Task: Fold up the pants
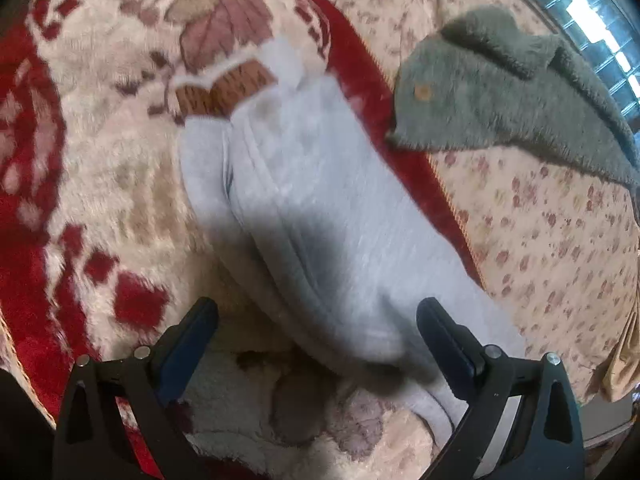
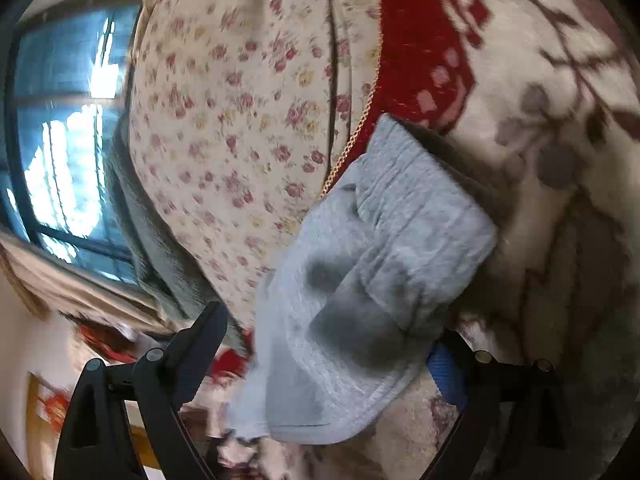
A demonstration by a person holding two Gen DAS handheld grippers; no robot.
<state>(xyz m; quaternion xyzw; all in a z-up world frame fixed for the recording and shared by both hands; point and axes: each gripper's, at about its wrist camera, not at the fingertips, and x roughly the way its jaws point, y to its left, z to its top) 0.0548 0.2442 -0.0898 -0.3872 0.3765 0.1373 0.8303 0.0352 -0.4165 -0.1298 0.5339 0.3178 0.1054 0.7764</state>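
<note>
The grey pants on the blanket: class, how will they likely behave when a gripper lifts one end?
The grey pants are probably floppy: in the right wrist view their fabric bunches into soft folds. They look like thick fleece, so likely easy to pinch, not slippery. On the plush blanket they would probably drag, not slide.

- A plush cream blanket [image 1: 100,128] with red patterning and leaf motifs is spread as the underlying surface.
- A floral-printed sheet [image 1: 540,240] is laid beside it.
- A grey-green fuzzy garment [image 1: 492,92] with a button is laid on the sheet.
- A bright window [image 2: 64,128] is seen behind.
</note>
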